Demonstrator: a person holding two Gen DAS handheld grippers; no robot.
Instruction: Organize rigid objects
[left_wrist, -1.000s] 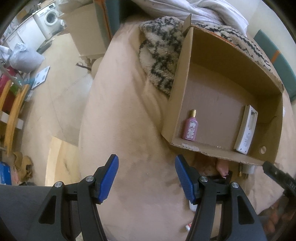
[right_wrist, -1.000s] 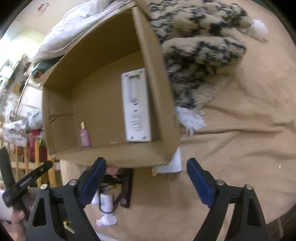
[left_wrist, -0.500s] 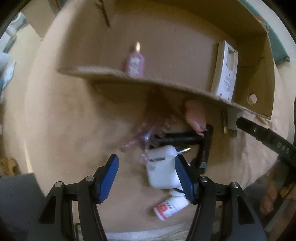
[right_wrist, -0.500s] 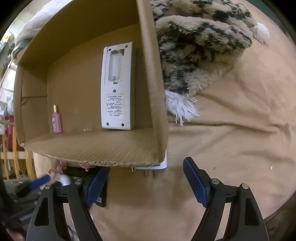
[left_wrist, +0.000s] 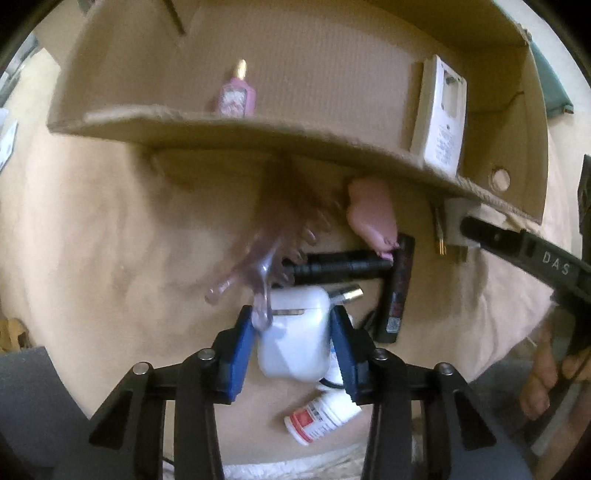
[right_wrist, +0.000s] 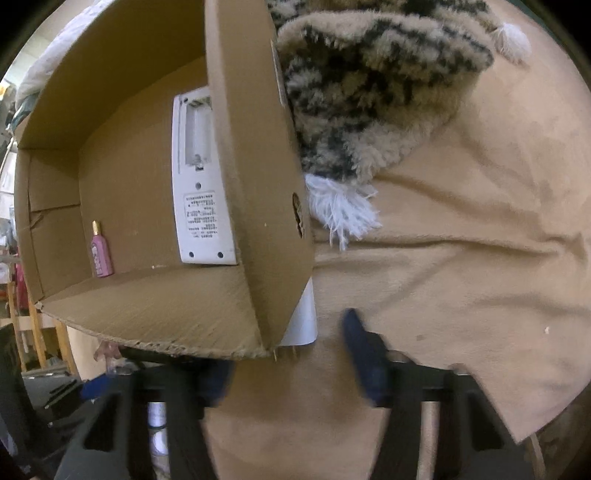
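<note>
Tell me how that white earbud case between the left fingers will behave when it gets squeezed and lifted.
The earbud case looks like hard, glossy plastic with rounded sides, so it may slip between the left hand-held gripper pads. It is probably light and stiff. A clear hair claw overlaps its edge and might drag along.

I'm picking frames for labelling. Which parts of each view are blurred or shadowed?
Left wrist view: the clear hair claw is motion-smeared; shadow lies under the cardboard box wall. Right wrist view: the right gripper is smeared, while the white remote in the box stays sharp.
</note>
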